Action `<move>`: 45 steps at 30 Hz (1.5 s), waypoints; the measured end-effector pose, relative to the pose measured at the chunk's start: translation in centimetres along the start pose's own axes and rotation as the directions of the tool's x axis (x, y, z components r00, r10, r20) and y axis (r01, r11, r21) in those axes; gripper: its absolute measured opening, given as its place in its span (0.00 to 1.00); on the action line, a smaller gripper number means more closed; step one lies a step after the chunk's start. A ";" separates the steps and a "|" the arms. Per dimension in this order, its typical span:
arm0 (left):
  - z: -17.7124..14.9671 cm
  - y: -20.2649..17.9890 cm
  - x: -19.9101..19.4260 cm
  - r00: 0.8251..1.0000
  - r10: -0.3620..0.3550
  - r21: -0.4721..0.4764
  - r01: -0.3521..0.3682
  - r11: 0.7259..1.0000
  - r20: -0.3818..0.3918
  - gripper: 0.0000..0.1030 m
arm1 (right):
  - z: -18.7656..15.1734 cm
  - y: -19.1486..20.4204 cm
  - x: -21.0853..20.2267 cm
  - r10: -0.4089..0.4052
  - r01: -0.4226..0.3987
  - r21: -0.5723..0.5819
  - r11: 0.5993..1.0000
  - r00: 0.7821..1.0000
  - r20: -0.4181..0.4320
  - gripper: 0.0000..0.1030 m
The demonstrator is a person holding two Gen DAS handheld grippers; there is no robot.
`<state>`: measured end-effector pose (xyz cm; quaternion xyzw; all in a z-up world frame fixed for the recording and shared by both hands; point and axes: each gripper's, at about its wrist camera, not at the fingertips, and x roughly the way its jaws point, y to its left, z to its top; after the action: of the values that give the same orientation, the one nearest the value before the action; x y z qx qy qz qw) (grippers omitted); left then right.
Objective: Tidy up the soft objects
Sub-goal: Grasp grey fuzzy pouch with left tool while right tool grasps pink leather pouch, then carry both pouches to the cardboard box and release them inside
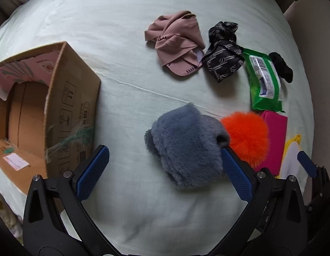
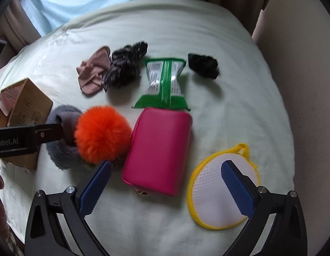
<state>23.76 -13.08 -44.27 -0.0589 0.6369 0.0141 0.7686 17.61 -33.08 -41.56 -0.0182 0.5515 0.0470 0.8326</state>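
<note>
Grey fuzzy slipper (image 1: pixel 186 147) lies lengthwise away from the camera between spread left jaws; right jaws spread.

Pale green sheet (image 1: pixel 122 32). Brown cardboard box (image 1: pixel 75 98), pink-printed inner flap. Grey-blue furry slipper (image 1: pixel 186 145); orange pompom (image 2: pixel 103 134); magenta pouch (image 2: pixel 160 151); green wipes pack (image 2: pixel 165 83), white label; dusty-pink cloth (image 1: pixel 177 42); black scarf (image 1: pixel 224 55), pale lettering; black scrunchie (image 2: pixel 203 65); white mesh pad (image 2: pixel 209 189), yellow edging.
</note>
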 end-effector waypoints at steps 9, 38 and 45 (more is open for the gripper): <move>1.1 -0.5 2.7 0.997 -0.060 0.005 0.060 0.998 -0.041 0.88 | -0.1 1.1 4.2 -0.007 0.002 -0.048 0.999 0.996 -0.091 0.85; -0.5 -1.3 -7.7 0.987 -0.129 0.051 0.125 0.991 0.098 0.40 | 1.1 1.3 -3.7 0.065 -0.063 -0.051 0.997 0.998 0.026 0.47; -1.4 1.0 -14.9 0.968 -0.165 0.049 0.159 0.986 0.187 0.40 | 2.8 2.9 -10.1 0.058 -0.050 -0.063 0.997 0.992 0.117 0.47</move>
<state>19.52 -11.40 -29.99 -0.0964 0.5534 -0.0539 0.8255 15.94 -30.51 -31.08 -0.0256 0.4998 0.0872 0.8613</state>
